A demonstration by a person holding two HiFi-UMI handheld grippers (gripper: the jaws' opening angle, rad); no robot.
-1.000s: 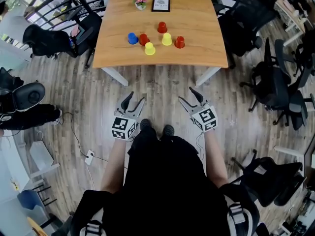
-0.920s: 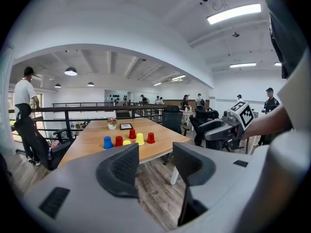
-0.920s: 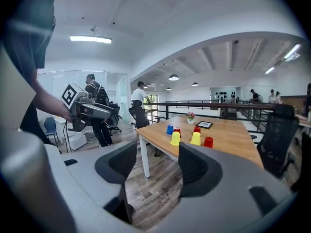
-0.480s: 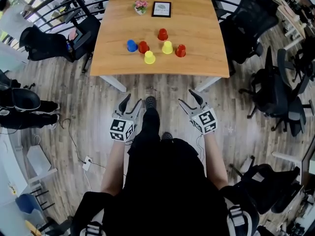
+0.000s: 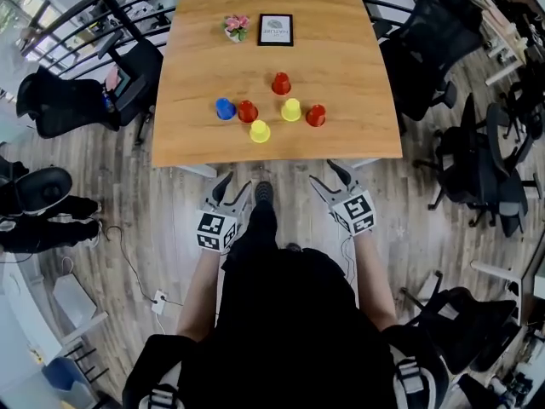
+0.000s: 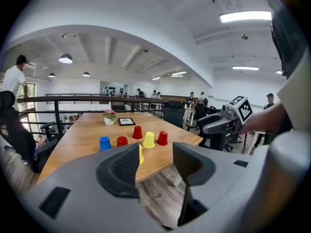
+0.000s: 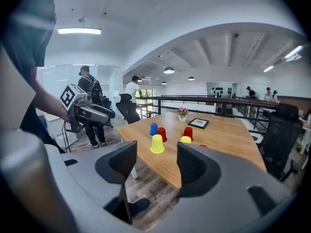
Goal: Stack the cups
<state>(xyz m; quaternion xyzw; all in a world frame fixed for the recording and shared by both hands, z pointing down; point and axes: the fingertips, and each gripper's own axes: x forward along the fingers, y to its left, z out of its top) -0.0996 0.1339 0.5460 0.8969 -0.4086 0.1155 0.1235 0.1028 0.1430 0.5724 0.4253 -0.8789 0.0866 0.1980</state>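
Six cups sit mouth-down and unstacked in a loose cluster on the wooden table [image 5: 341, 49], upper centre of the head view. The blue cup [image 5: 225, 108] is leftmost, with the left red cup [image 5: 247, 111] just beside it. The front yellow cup [image 5: 260, 131] is nearest the table's lower edge, the back red cup [image 5: 281, 83] is highest in frame, and the middle yellow cup [image 5: 291, 109] and right red cup [image 5: 316, 115] are to the right. A flower pot [image 5: 236, 27] and framed picture [image 5: 275, 29] stand near the table's top edge. Both tools are mid-frame, just below the table's near edge and over the plank floor [image 5: 153, 186], well short of the cups. The left gripper [image 5: 234, 187] has its jaws apart with nothing between them, and so does the right gripper [image 5: 326, 175]. Black office chairs [image 5: 426, 41] flank the table.
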